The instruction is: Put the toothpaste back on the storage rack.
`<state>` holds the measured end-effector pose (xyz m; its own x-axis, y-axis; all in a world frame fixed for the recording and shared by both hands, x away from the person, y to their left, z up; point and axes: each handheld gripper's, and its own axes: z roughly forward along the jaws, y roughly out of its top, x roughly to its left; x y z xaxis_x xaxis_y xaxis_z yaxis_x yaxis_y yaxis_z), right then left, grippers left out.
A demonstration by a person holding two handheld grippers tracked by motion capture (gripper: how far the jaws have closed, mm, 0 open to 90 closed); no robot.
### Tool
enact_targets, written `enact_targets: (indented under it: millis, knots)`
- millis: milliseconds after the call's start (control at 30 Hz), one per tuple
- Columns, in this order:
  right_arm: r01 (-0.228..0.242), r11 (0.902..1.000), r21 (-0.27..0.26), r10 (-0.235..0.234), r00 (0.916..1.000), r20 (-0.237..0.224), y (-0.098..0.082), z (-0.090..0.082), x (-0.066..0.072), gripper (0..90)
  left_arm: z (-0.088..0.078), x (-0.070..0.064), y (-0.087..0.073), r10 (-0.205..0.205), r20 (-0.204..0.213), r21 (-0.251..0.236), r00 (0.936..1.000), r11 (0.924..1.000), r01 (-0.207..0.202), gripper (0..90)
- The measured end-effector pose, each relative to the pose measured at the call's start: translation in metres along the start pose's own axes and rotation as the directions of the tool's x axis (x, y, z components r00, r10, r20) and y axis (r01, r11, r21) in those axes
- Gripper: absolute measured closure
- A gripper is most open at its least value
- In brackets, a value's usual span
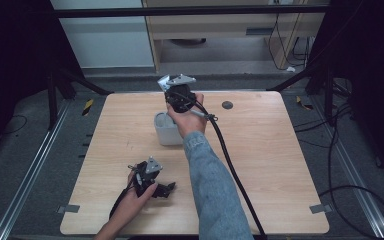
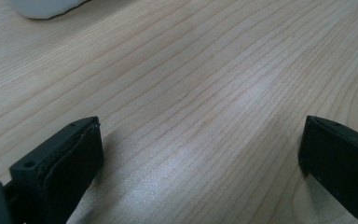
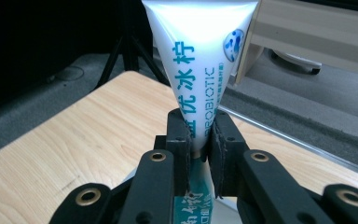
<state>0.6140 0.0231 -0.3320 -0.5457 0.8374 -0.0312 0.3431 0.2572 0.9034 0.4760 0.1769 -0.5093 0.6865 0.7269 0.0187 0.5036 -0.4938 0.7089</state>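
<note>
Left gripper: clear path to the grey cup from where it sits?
Probably yes. The left gripper rests on the table with jaws open, bare wood between it and the cup. Only the right gripper, holding a tube over the cup, crowds it.

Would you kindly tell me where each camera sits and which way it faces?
High view: above the person's side, looking forward and down on the pale wooden table; both forearms show.
Left gripper view: rides the left claw, low over the wood, jaws apart.
Right gripper view: rides the right claw, jaws clamping a white plastic tube with blue lettering.
The high and left gripper views share the grey cup.
</note>
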Motion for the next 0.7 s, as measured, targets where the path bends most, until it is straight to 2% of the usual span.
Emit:
enact_targets:
  millis: [333, 700]
  knots:
    - [-0.004, 0.9993, 0.039, 0.003, 1.0, 0.005, -0.011, 0.008, 0.0, 79.5, 0.0, 0.0, 0.0, 0.0, 0.0, 0.0, 1.0, 1.0, 0.0, 0.0]
    - [0.0, 0.9988, 0.048, -0.001, 0.9999, 0.011, -0.014, 0.012, 0.0, 79.4, 0.0, 0.0, 0.0, 0.0, 0.0, 0.0, 1.0, 1.0, 0.0, 0.0]
